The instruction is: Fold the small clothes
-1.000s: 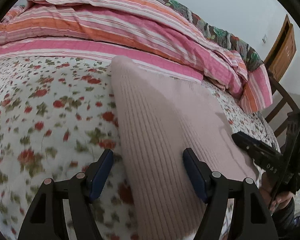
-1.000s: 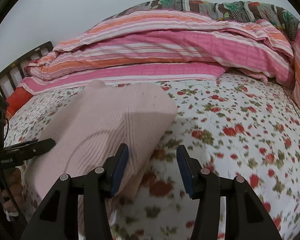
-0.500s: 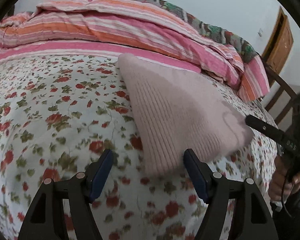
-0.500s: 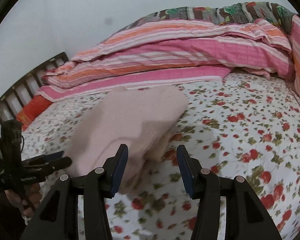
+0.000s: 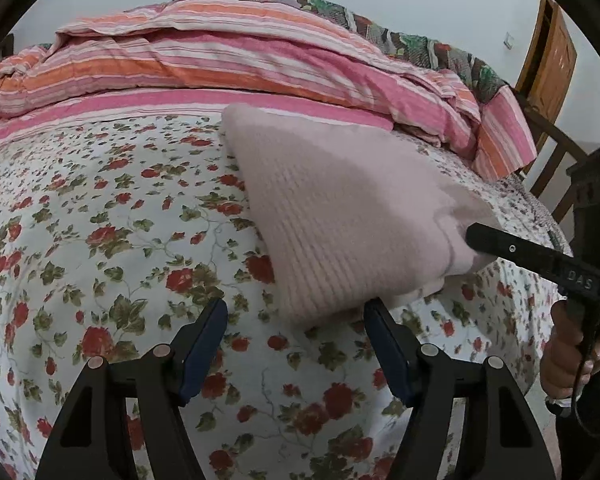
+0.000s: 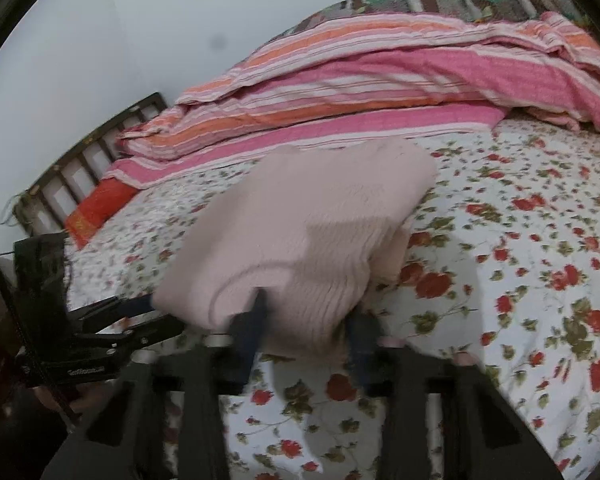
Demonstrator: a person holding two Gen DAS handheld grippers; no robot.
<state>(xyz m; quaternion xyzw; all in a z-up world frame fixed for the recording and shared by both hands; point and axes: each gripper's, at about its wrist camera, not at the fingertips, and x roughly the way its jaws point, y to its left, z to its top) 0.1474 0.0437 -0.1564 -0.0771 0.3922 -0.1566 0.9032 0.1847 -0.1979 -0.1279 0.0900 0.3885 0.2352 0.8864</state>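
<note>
A folded pale pink ribbed knit garment [image 5: 340, 216] lies on the floral bedsheet [image 5: 100, 240]. My left gripper [image 5: 296, 320] is open, its fingertips just short of the garment's near edge. In the left wrist view the right gripper [image 5: 476, 240] reaches the garment's right corner. In the right wrist view the garment [image 6: 300, 240] lies right in front of my right gripper [image 6: 308, 320], which is open and blurred, with the garment's near edge between its fingers. The left gripper [image 6: 140, 316] shows at the garment's left edge.
A pink and orange striped duvet [image 5: 240, 60] is heaped along the far side of the bed. A wooden door [image 5: 548, 60] and bed frame [image 5: 548, 152] stand at the right. A slatted headboard [image 6: 88, 160] and an orange pillow [image 6: 100, 208] lie at the left in the right wrist view.
Both grippers have pulled back from the garment, which now lies smaller and farther off. The right gripper has then swung left, so the garment's near edge now sits between its fingers.
</note>
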